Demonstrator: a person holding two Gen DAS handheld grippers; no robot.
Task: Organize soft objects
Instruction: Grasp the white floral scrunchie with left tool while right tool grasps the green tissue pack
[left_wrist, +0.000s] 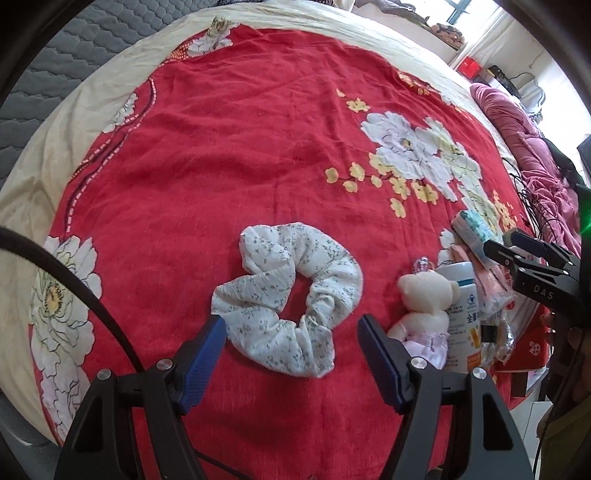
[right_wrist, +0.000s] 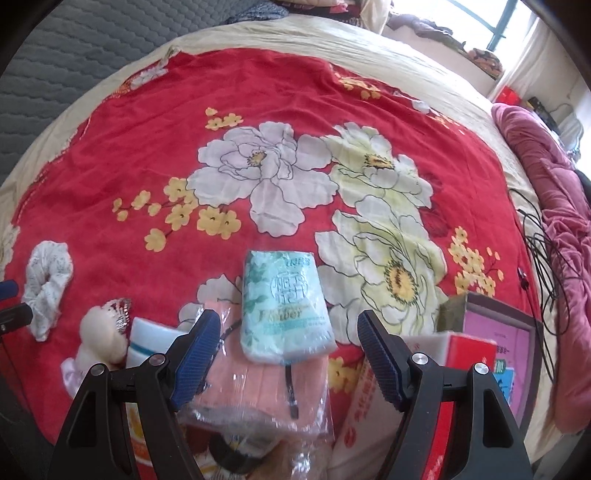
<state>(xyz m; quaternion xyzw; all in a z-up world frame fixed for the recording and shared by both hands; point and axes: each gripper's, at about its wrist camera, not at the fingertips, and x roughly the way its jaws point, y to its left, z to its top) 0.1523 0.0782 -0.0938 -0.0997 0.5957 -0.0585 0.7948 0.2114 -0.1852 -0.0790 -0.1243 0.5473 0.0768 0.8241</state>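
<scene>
While both jaws stand apart and empty, left gripper (left_wrist: 291, 334) is poised over scrunchie (left_wrist: 288, 295) | right gripper (right_wrist: 288, 330) over tissue pack (right_wrist: 284, 310) at 12 o'clock | bottle (left_wrist: 461, 314), at 3 o'clock of teddy (left_wrist: 424, 310), might be toppled.

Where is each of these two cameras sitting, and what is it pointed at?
Left wrist: rides the left gripper, looking steeply down at a white scrunchie on the red floral bedspread; own blue fingers show, open.
Right wrist: rides the right gripper, looking down at a green tissue pack; fingers open.
Shared: bedspread, scrunchie, small teddy bear, white bottle.
</scene>
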